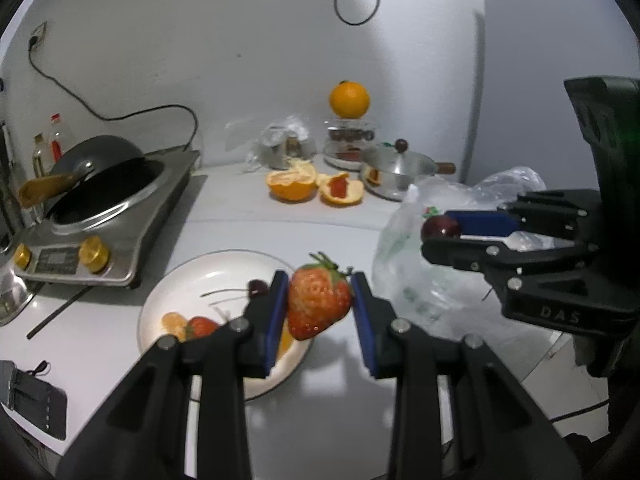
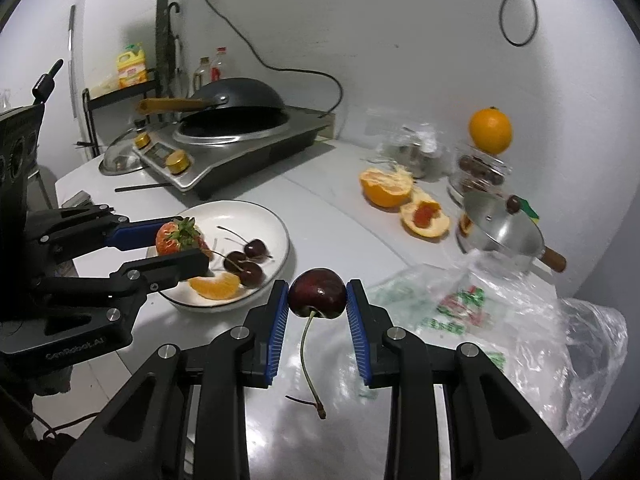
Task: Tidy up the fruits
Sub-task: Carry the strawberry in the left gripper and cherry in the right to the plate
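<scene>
- Right wrist view: the induction cooker (image 2: 236, 152) with its dark wok (image 2: 236, 98) stands far ahead and left of the right gripper's fingers, on the white counter (image 2: 340, 216).
- A crumpled plastic bag (image 2: 520, 312) lies just right of those fingers, spreading beneath their right side.
- The white plate (image 2: 256, 216) sits ahead-left of the right gripper's fingers and under the left gripper's tips; it holds loose cherries (image 2: 248, 266), an orange segment (image 2: 216, 286) and, in the left wrist view, a second strawberry (image 1: 202, 326).
- A steel lidded pot (image 2: 500, 232) stands ahead-right, with peeled orange halves (image 2: 404, 200) between it and the plate.
- A whole orange (image 2: 490, 130) rests on a glass jar (image 2: 480, 172) behind the pot.
- The left gripper (image 1: 320, 300) is clamped on a strawberry (image 1: 318, 304), pads pressing both sides, over the plate's near rim.
- The right gripper (image 2: 317, 296) pinches a dark cherry (image 2: 317, 294) at its fingertips, stem hanging down between the fingers, above bare counter beside the plate.
</scene>
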Available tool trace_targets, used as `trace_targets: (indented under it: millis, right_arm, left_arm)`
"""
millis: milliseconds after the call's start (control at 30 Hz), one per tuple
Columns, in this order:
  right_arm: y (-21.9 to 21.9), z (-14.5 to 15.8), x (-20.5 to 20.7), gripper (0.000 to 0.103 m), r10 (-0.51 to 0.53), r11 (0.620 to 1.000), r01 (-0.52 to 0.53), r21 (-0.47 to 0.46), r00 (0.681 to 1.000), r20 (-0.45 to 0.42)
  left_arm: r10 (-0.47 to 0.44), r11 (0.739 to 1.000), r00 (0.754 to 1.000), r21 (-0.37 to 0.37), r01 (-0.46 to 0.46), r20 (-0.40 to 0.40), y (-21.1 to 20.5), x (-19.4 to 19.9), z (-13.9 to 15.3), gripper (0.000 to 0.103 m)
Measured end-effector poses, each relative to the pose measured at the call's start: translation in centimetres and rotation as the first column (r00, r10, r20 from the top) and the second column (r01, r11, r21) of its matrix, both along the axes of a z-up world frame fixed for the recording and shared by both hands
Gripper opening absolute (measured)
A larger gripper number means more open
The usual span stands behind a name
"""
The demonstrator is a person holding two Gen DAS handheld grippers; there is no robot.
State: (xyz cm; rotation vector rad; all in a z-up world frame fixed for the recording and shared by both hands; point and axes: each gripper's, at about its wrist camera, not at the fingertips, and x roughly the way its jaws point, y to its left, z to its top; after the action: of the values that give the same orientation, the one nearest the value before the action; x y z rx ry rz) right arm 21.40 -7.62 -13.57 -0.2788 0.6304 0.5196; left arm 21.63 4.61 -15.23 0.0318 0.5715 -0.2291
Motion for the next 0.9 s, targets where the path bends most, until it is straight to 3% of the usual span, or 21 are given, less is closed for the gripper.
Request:
trace_targets:
  millis: [500, 900]
  right_arm:
    - [5.8, -1.6, 2.4, 0.031, 0.085, 0.996, -0.085, -0.009, 0.996, -0.033]
    - [10.5, -3.6, 5.6, 0.031, 0.144, 0.99, -0.144, -0.005, 0.987, -0.073]
  left_arm:
    - [0.073, 0.997, 0.997, -0.015, -0.073, -0.019, 6.0, 1.1, -1.9, 0.032]
    - [0.1, 0.995, 0.994, -0.025, -0.101, -0.053, 9.3, 4.7, -4.2, 0.032]
